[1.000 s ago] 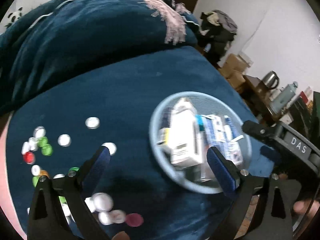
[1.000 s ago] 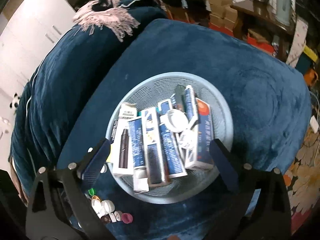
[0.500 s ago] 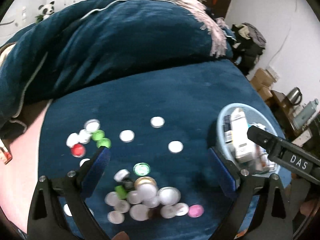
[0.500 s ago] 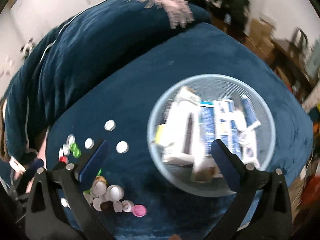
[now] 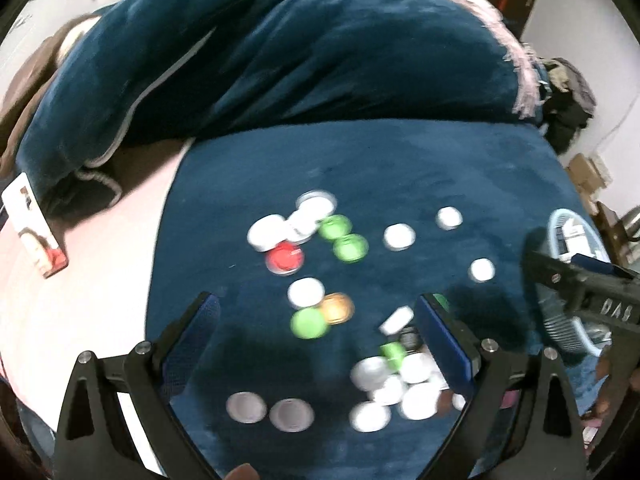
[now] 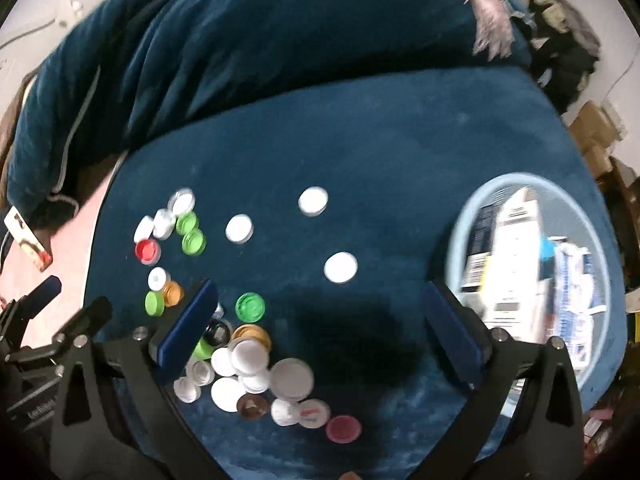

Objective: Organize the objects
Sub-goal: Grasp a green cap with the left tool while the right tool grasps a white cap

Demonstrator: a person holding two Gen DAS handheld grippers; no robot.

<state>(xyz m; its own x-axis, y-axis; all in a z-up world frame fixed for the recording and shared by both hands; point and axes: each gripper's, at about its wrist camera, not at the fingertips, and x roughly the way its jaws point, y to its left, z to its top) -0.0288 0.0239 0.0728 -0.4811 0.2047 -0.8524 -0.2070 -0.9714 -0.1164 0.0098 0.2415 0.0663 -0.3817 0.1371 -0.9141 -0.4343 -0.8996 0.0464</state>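
Up close in the left wrist view, the left gripper (image 5: pixel 316 322) hangs with jaws apart and empty over bottle caps (image 5: pixel 306 236) strewn on the blue blanket (image 5: pixel 400 160) of the bed; the round basket (image 5: pixel 560 220) sits at the blanket's right edge. From the right wrist view, the right gripper (image 6: pixel 320 312) is likewise spread wide, holding nothing, above bare blanket between the cap pile (image 6: pixel 256 372) and the basket, whose boxes (image 6: pixel 516 256) lie with long axes pointing away from the camera.
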